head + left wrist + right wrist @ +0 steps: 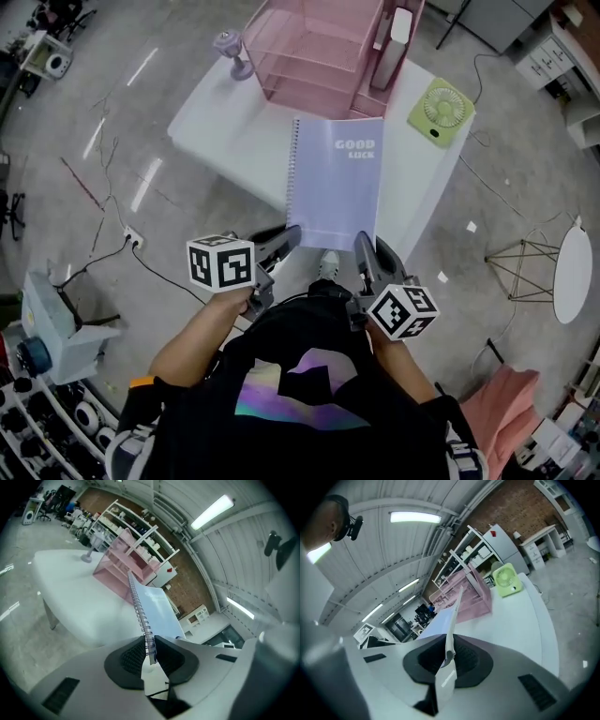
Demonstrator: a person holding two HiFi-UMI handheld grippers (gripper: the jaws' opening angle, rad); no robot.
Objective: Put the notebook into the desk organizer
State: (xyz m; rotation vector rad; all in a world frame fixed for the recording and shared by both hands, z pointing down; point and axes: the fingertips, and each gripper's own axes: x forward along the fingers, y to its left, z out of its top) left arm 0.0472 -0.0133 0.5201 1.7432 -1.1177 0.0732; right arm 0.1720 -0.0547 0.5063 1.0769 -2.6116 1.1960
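Note:
A pale lilac spiral notebook [336, 178] with "GOOD LUCK" on its cover is held up off the white table [225, 131], cover facing me. My left gripper [286, 236] is shut on its near left corner, at the spiral binding [140, 616]. At the near right corner my right gripper [362, 248] is shut on the notebook's edge [452, 625]. The pink wire desk organizer [319, 47] stands at the table's far side, beyond the notebook [157, 606]; it also shows in the right gripper view as the organizer [464, 595].
A green desk fan [439, 110] lies at the table's right corner. A small lilac stand [231, 52] sits left of the organizer. Cables run across the floor at left. A round white side table [573, 274] stands at right.

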